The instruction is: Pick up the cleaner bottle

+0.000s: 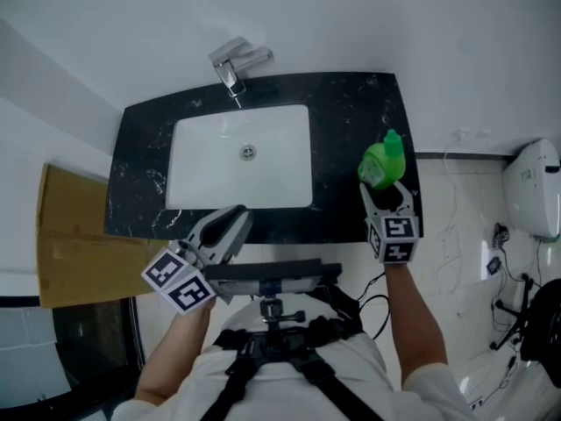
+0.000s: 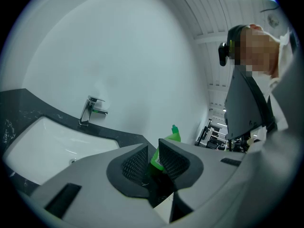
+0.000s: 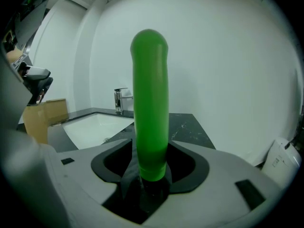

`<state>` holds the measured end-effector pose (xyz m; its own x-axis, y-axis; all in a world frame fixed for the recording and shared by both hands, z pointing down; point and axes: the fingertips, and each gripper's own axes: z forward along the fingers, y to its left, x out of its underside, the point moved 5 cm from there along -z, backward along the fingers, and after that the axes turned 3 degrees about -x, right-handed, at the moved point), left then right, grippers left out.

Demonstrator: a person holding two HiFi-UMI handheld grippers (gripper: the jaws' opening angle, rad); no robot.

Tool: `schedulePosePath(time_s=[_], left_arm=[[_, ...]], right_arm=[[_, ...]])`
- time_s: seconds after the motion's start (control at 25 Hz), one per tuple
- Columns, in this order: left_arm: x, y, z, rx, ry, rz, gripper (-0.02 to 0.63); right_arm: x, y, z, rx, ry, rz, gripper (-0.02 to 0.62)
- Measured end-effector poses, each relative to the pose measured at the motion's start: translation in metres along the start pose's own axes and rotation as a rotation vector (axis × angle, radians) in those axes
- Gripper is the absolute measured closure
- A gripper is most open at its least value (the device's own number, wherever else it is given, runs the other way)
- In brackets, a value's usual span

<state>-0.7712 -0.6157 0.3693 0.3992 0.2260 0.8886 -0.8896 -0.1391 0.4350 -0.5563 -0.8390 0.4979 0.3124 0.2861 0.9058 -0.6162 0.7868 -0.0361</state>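
Right claw (image 1: 388, 196): pinching the cleaner bottle (image 1: 383, 160). The right gripper view shows the green body upright between both pads and touching each. The head view adds the location, which that view lacks. The bottle is at the right end of the black marbled counter (image 1: 351, 112), near its front edge and right of the white sink (image 1: 210, 169). I cannot tell whether its base rests on the stone.

Left claw (image 1: 230, 224): it hangs at the counter's front edge, before the sink. Its own view shows my ribbed pads close together, with a narrow slot between them and nothing held. Through the slot the bottle appears far off, with its pointed green cap.

Markings: each claw's cube (image 1: 180, 281) carries black-and-white square patterns.

Room: a chrome faucet (image 1: 235, 63) stands behind the sink against a white wall (image 1: 394, 16). Cardboard (image 1: 70, 235) lies left of the counter. A pale tiled floor (image 1: 456, 235) and a white fixture (image 1: 535, 187) are at right. Only the left gripper view shows the planked ceiling (image 2: 204, 13).
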Motion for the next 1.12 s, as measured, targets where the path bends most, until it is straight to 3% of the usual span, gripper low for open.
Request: schedulePosePath(time_s=[0.24, 0.64, 1.12], left_arm=[[0.001, -0.003, 0.001, -0.024, 0.002, 0.0, 0.535], [0.005, -0.01, -0.002, -0.046, 0.012, -0.002, 0.535], [0.015, -0.013, -0.008, -0.032, 0.019, -0.019, 0.535]], right_arm=[[0.01, -0.004, 0.013, -0.012, 0.012, -0.007, 0.357], [-0.003, -0.009, 0.029, -0.01, -0.062, 0.031, 0.357], [-0.009, -0.008, 0.041, -0.002, -0.066, 0.038, 0.357]])
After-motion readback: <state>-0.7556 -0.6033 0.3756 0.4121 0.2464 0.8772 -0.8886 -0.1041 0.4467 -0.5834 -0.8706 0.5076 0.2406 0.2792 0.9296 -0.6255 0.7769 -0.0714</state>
